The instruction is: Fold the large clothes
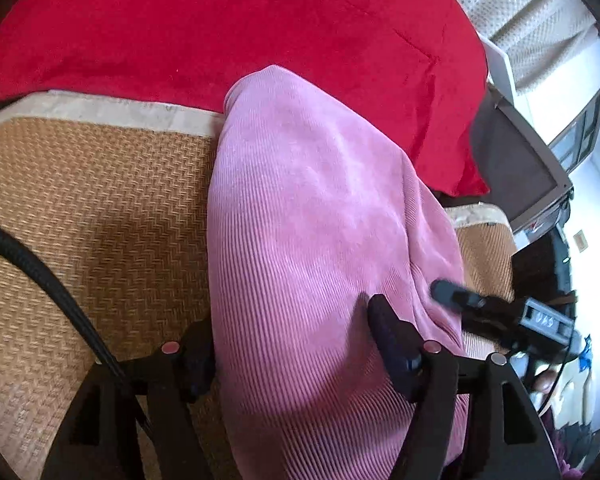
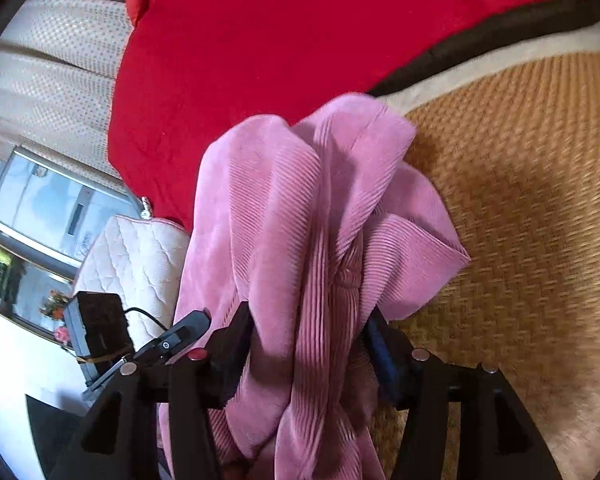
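Both grippers, left (image 1: pixel 288 352) and right (image 2: pixel 308 344), clamp bunched folds of the pink garment (image 1: pixel 312 208), lifted over the mat (image 1: pixel 92 208) by the red blanket (image 1: pixel 228 28). Likely mid-fold; next calls for laying it flat, edges aligned.

Left gripper (image 1: pixel 292 344) clamps pink corduroy garment (image 1: pixel 308 208) (ribbed) above woven mat (image 1: pixel 100 208).

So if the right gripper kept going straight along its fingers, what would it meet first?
The pink garment already bunched between the right gripper's fingers. Past its folds, most likely the red blanket beyond the woven mat, though depth is hard to judge here.
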`<action>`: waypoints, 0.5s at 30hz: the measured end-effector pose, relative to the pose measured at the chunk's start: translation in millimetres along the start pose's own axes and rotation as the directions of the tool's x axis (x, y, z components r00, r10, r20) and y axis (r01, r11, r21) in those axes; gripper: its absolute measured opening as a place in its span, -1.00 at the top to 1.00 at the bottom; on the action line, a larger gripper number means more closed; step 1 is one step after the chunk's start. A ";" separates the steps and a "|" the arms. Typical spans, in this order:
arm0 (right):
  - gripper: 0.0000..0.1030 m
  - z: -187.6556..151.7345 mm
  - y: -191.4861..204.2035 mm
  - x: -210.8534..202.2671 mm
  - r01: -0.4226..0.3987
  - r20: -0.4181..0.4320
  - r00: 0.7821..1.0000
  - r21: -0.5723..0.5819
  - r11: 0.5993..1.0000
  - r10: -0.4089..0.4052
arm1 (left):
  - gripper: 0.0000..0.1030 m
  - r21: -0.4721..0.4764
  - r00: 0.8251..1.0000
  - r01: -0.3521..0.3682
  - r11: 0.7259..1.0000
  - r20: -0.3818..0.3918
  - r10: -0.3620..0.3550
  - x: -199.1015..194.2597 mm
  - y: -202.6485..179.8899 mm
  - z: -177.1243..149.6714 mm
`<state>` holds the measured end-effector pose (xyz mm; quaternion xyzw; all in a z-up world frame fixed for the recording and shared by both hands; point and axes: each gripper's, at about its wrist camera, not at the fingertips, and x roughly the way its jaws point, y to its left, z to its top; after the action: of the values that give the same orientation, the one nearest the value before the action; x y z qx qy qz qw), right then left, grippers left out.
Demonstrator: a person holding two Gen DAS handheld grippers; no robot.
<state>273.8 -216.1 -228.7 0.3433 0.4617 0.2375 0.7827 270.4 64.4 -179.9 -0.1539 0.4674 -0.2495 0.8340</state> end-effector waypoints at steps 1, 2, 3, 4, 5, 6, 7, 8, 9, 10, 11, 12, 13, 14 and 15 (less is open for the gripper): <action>-0.14 0.9 6.0 -7.8 0.015 0.016 1.000 -0.017 1.000 -0.015 | -0.41 0.006 1.000 -0.010 1.000 -0.006 0.011 -3.6 -2.9 0.0; -0.14 2.0 9.9 -16.0 0.028 0.039 0.999 -0.034 0.999 -0.027 | -0.42 0.015 1.000 -0.024 1.000 -0.006 0.024 -9.4 -6.3 -0.4; -0.14 3.0 14.4 -25.7 0.036 0.067 0.997 -0.055 0.998 -0.032 | -0.42 0.030 0.999 -0.038 0.999 0.003 0.038 -17.5 -7.6 -1.8; -0.14 4.1 17.6 -36.1 0.035 0.093 0.995 -0.073 0.997 -0.028 | -0.42 0.046 0.999 -0.052 0.998 0.017 0.052 -23.9 -11.0 -3.5; -0.14 5.5 23.5 -43.6 0.030 0.125 0.992 -0.092 0.995 -0.019 | -0.42 0.057 0.998 -0.064 0.996 0.026 0.062 -29.8 -11.8 -5.4; -0.14 5.4 28.0 -49.5 0.023 0.150 0.989 -0.107 0.994 -0.006 | -0.42 0.069 0.997 -0.076 0.995 0.036 0.073 -36.1 -11.7 -10.4; -0.14 5.5 35.6 -54.2 0.003 0.175 0.984 -0.132 0.991 0.021 | -0.42 0.082 0.996 -0.081 0.993 0.050 0.077 -42.2 -14.7 -12.7; -0.13 5.7 42.1 -55.1 -0.011 0.181 0.983 -0.152 0.988 0.039 | -0.42 0.090 0.996 -0.078 0.993 0.059 0.073 -46.1 -14.1 -13.7; -0.09 4.9 48.1 -54.5 -0.015 0.183 0.982 -0.172 0.985 0.047 | -0.42 0.101 0.995 -0.075 0.992 0.071 0.068 -51.4 -15.9 -15.8; -0.04 4.9 52.6 -52.8 -0.013 0.186 0.981 -0.194 0.981 0.049 | -0.42 0.107 0.994 -0.080 0.991 0.080 0.072 -53.8 -17.3 -16.7; 0.08 3.7 60.5 -47.2 -0.006 0.184 0.982 -0.216 0.976 0.047 | -0.42 0.115 0.992 -0.094 0.989 0.094 0.084 -58.4 -17.1 -18.9; 0.17 2.5 60.7 -46.1 -0.003 0.179 0.983 -0.228 0.974 0.045 | -0.42 0.124 0.990 -0.108 0.986 0.102 0.095 -60.0 -17.2 -21.0; 0.23 3.5 63.9 -38.6 0.006 0.168 0.985 -0.237 0.972 0.035 | -0.42 0.136 0.988 -0.128 0.982 0.105 0.114 -59.6 -16.6 -22.9; 0.23 4.6 65.0 -34.1 0.008 0.164 0.986 -0.236 0.972 0.031 | -0.42 0.142 0.987 -0.138 0.980 0.101 0.124 -58.3 -16.1 -23.4; 0.23 6.4 67.2 -27.5 0.008 0.163 0.986 -0.233 0.973 0.030 | -0.42 0.146 0.987 -0.149 0.978 0.088 0.137 -52.5 -15.3 -25.6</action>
<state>263.2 -193.3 -160.3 0.2704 0.3623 0.2650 0.8517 221.3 80.5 -148.7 -0.0652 0.4242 -0.2176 0.8766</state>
